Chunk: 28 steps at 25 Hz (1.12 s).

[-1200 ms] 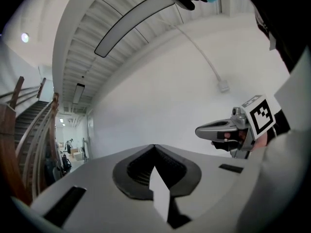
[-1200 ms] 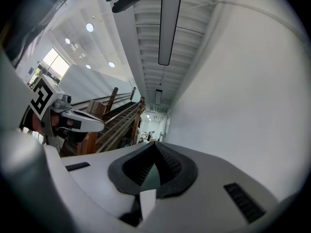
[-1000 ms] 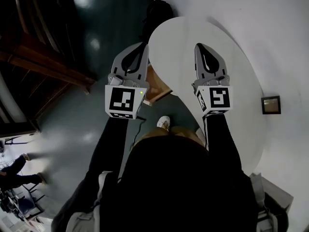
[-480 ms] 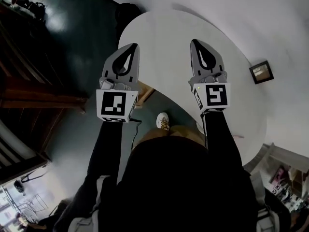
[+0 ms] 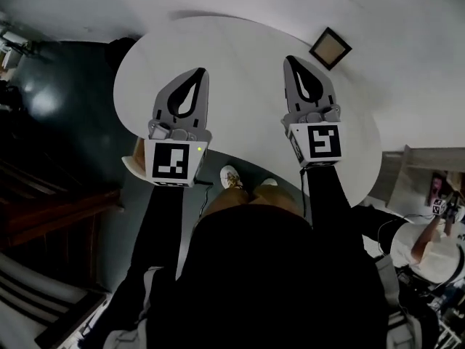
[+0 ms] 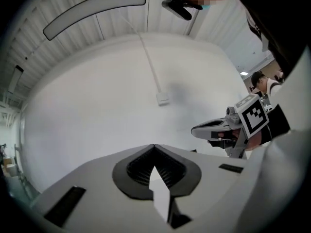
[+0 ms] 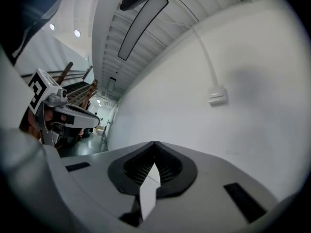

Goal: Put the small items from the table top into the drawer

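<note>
My left gripper (image 5: pixel 197 72) and right gripper (image 5: pixel 291 61) are held side by side, level, over a white rounded table top (image 5: pixel 240 49). Both are shut with nothing between their jaws. The left gripper view shows its tips (image 6: pixel 154 147) meeting in front of a bare white wall, with the right gripper (image 6: pixel 195 130) off to the side. In the right gripper view the tips (image 7: pixel 155 143) also meet, and the left gripper (image 7: pixel 95 122) shows at the left. No small items show on the table. A brown wooden edge (image 5: pixel 134 157), perhaps the drawer, peeks out under the table's near left rim.
A small dark framed square (image 5: pixel 330 48) lies beyond the table's far right edge. A white wall box with a cable (image 6: pixel 163 99) hangs ahead. Dark floor and wooden stairs (image 5: pixel 43 195) lie left. Another person in white (image 5: pixel 429 246) is at the lower right.
The whole view has swung round: the table now lies under both grippers, the framed square has shifted from the right to the upper middle, and a person in white has come into view.
</note>
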Available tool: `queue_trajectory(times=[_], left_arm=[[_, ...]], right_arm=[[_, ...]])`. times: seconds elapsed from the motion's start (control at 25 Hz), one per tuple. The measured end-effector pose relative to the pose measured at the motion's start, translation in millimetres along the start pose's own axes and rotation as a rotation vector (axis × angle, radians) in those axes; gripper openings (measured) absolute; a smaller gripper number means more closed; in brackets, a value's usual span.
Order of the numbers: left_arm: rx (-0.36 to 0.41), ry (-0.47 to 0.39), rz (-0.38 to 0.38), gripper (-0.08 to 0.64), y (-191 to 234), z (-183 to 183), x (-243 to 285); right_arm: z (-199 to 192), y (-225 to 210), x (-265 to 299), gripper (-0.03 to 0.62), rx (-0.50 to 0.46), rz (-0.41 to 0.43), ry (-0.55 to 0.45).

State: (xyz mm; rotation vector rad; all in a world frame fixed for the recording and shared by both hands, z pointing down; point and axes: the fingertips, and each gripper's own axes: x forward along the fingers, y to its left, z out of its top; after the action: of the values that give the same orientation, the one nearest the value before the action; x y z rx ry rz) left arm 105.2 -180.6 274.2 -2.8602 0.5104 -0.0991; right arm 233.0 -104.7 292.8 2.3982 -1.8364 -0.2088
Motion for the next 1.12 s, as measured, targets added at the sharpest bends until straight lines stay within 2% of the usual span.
queue_trajectory(times=[0.32, 0.68, 0.8, 1.0, 1.12], left_arm=[[-0.037, -0.053, -0.245, 0.014, -125, 27, 61], [-0.045, -0.101, -0.527, 0.014, -269, 44, 92], [-0.040, -0.111, -0.604, 0.014, -306, 45, 98], [-0.037, -0.112, -0.708, 0.014, -352, 49, 101], [-0.057, -0.068, -0.774, 0.015, -375, 41, 100]], right_arm=[[-10, -102, -94, 0.023, -0.035, -0.230, 0.037], [-25, -185, -217, 0.023, -0.070, -0.494, 0.092], [-31, -207, -252, 0.023, -0.078, -0.577, 0.116], [-35, -226, -295, 0.023, -0.086, -0.663, 0.144], [-41, -229, -310, 0.023, -0.068, -0.692, 0.157]])
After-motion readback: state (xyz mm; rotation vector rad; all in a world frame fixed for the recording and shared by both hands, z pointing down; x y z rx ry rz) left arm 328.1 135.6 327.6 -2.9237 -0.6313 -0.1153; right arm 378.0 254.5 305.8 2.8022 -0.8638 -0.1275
